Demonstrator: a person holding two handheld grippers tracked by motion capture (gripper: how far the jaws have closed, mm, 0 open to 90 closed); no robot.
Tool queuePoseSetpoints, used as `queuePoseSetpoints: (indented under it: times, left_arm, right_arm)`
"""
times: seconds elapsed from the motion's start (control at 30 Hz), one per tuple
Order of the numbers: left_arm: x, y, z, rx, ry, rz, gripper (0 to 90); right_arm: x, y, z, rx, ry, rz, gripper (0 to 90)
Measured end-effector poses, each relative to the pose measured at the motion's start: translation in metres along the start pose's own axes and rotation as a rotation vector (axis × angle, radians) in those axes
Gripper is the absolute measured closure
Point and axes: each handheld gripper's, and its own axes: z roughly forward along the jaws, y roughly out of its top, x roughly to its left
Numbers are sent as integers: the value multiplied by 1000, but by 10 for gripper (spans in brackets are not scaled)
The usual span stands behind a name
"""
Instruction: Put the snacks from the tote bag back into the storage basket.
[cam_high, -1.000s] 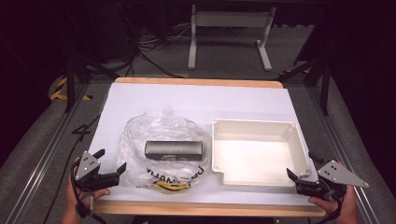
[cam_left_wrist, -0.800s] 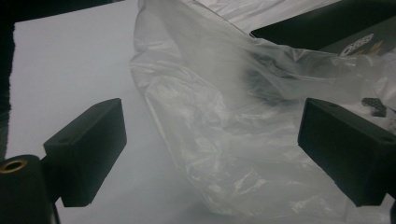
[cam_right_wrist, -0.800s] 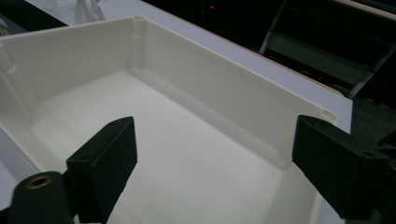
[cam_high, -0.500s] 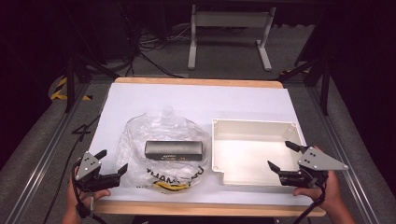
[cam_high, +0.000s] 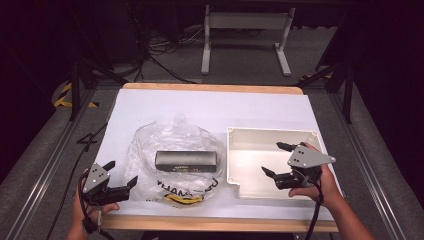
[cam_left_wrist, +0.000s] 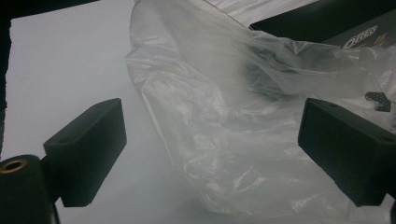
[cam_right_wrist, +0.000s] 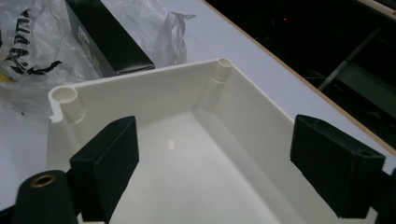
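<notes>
From the high view, your left gripper (cam_high: 119, 176) sits wide open just left of the plastic bag (cam_high: 175, 150), and the black box (cam_high: 186, 161) on it runs left-right, nearer that hand. In the left gripper view the bag (cam_left_wrist: 233, 140) lies between the spread jaws. In the right gripper view your right gripper (cam_right_wrist: 212, 168) gapes open over the empty white tray (cam_right_wrist: 154, 93).

High view: table (cam_high: 210, 107) brightly lit from overhead, white surface near washed out; surroundings fall to near black. Soft, low-resolution overall. Plastic bag (cam_high: 175, 145) throws scattered glare. Cream tray (cam_high: 265, 137) floor glows, inner walls lightly shaded. Left gripper view: flat, hazy light; bag (cam_left_wrist: 224, 140) milky with highlights, near tongs soft-edged and out of focus. Right gripper view: small specular spot on tray (cam_right_wrist: 170, 144) floor; background beyond table edge dark.
</notes>
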Motion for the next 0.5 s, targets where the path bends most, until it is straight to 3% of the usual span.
queuePoseSetpoints:
  times: [0.2, 0.27, 0.5]
  left_arm:
    - [0, 0, 0, 2, 1, -1, 87]
    - [0, 0, 0, 2, 2, -3, 87]
    - [1, -1, -1, 2, 2, -3, 86]
  right_arm:
    - [-4, 20, 28, 5, 51, 1, 132]
    - [-5, 29, 36, 16, 94, -2, 121]
    - [-5, 51, 58, 31, 169, -24, 154]
